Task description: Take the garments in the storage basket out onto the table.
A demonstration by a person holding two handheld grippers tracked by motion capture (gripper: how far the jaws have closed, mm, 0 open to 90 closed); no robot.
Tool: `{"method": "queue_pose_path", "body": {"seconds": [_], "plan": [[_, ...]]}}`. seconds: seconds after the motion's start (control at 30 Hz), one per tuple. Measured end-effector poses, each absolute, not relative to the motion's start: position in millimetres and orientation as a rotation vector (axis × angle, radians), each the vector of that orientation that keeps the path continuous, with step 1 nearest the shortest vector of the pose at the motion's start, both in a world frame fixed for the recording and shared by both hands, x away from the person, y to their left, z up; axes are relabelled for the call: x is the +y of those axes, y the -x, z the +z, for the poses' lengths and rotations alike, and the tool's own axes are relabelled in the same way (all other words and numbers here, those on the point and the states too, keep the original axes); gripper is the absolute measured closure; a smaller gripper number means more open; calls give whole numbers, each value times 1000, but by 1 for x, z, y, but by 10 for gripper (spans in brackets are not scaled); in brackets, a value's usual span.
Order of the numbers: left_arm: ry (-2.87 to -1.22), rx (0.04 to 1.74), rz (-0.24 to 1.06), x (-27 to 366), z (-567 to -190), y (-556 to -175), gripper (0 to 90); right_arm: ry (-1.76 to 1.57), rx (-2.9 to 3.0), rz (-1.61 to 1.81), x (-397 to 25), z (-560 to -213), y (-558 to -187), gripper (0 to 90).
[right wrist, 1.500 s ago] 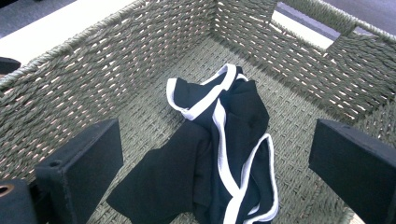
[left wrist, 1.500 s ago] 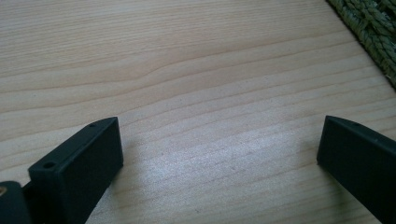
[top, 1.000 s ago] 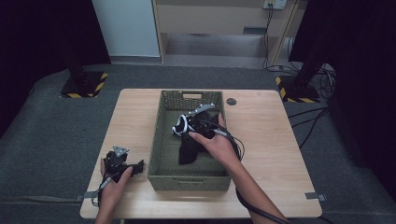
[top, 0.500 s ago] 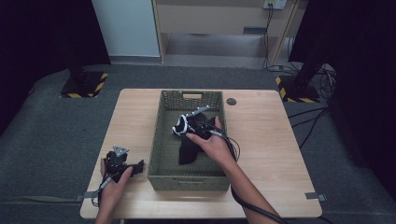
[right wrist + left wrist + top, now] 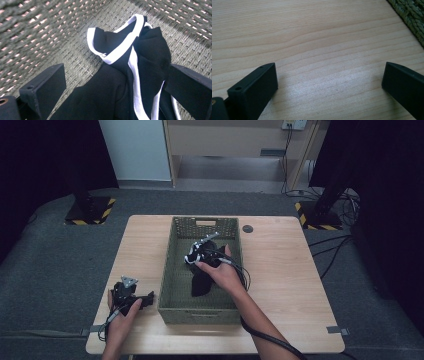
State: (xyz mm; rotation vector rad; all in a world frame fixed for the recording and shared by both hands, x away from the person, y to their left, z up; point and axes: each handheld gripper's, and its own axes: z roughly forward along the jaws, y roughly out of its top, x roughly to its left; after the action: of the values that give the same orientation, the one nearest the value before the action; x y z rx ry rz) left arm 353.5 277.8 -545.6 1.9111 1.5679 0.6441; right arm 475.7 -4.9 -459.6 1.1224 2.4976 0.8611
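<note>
Black cloth with white trim point(image 5: 130, 82) lies bunched on the floor of our green woven basket point(image 5: 172, 285), which sits mid-table point(image 5: 280, 270). We hold the right gripper point(image 5: 200, 251) inside the basket, jaws wide to either side of the cloth, not yet pinching. We judge this the grasp step; next we should close squarely on the bunched fabric. Our left gripper point(image 5: 150, 297) rests on the wood beside the basket, jaws wide, holding nothing.

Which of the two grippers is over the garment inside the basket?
The right gripper: it reaches into the green woven basket, jaws open around the black garment with white trim. The left gripper rests on the table outside it.
</note>
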Motion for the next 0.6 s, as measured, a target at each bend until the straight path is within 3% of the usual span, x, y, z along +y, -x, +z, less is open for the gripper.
{"method": "queue_pose_path", "body": {"seconds": [0.6], "plan": [[-1911, 1568, 644, 278, -546, -353, 0, -1198, 2508, 798, -8, -479, -489, 33]]}}
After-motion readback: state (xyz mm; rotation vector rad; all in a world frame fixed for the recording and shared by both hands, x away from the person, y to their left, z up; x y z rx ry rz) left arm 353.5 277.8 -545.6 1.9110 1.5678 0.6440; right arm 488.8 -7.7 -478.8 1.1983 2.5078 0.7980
